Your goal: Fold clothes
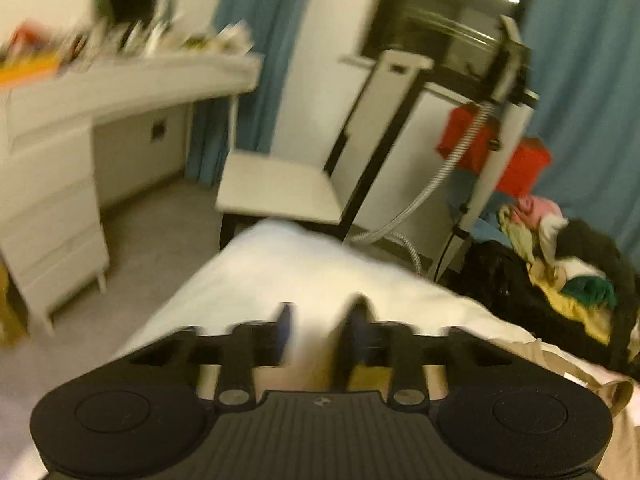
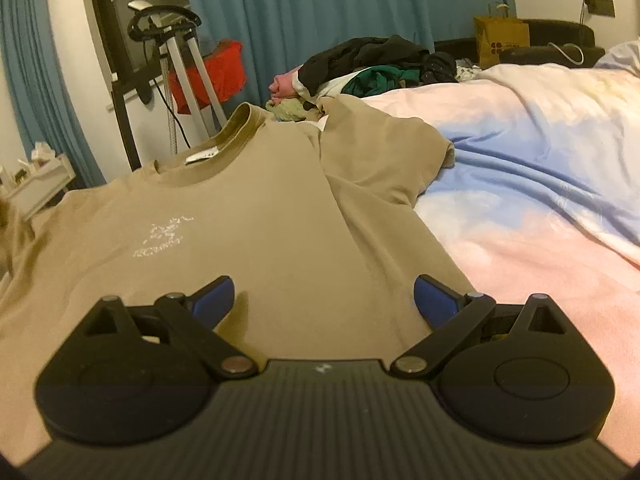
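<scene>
My right gripper [image 2: 324,296]: its two blue fingers [image 2: 212,298] stand wide apart. They hold nothing. It hangs low over the bottom part of the shirt.

My left gripper [image 1: 320,320]: this picture is blurry. The fingers [image 1: 285,322] are partly apart with a gap between them. I see nothing pinched there. It points over the corner of the bed, toward the floor and the chair.

Tan T-shirt [image 2: 248,216]: it lies flat on the bed, front side up, right before my right gripper. A small white print is on its chest. The neck points away from me, with a white tag inside. One sleeve is spread out to the right on the cover.

Bed cover [image 2: 520,184]: pink, blue and white, and wrinkly. It lies under the shirt and runs off to the right.

Pile of clothes [image 2: 372,64]: dark, green and pink things heaped behind the shirt, near the far edge of the bed.

White chair [image 1: 280,192]: it stands just past the corner of the bed.

White drawers [image 1: 52,216]: they stand on the floor to the left of the chair.

Blue curtain [image 2: 320,4]: it hangs along the far wall.

Brown paper bag [image 2: 502,40]: far back on the right.
</scene>
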`<control>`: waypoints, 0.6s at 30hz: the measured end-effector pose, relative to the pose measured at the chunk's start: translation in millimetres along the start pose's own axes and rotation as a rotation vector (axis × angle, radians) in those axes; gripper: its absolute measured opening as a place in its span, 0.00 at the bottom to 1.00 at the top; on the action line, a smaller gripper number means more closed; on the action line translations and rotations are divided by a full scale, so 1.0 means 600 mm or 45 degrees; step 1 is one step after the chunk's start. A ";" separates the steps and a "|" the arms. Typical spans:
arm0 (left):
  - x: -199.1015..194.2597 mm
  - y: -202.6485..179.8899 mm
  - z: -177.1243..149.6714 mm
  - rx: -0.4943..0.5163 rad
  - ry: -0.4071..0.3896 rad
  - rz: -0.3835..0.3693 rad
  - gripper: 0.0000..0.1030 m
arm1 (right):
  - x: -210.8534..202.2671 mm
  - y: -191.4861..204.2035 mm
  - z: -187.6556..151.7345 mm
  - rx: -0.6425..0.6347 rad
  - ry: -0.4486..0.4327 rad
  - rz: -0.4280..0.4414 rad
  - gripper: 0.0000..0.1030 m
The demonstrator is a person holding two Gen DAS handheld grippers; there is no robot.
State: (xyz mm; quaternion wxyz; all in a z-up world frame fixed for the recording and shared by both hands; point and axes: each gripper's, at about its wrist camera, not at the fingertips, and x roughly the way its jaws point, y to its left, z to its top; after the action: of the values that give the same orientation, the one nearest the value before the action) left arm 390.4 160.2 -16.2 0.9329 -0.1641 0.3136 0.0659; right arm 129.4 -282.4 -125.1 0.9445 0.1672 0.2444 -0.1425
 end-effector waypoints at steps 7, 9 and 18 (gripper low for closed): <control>-0.059 0.114 -0.082 -0.123 0.076 -0.177 0.55 | 0.001 0.008 -0.003 -0.042 0.005 -0.022 0.95; -0.076 0.122 -0.112 -0.131 0.080 -0.275 0.49 | 0.000 0.008 -0.004 -0.044 0.006 -0.020 0.95; -0.029 0.068 -0.137 -0.066 0.118 -0.358 0.77 | -0.003 0.006 -0.006 -0.024 0.025 -0.007 0.95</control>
State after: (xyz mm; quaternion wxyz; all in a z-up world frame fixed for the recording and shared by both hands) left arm 321.0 169.4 -77.9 0.9129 -0.2334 0.3285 -0.0652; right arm 127.8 -277.2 -126.2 0.9431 0.1590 0.2556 -0.1411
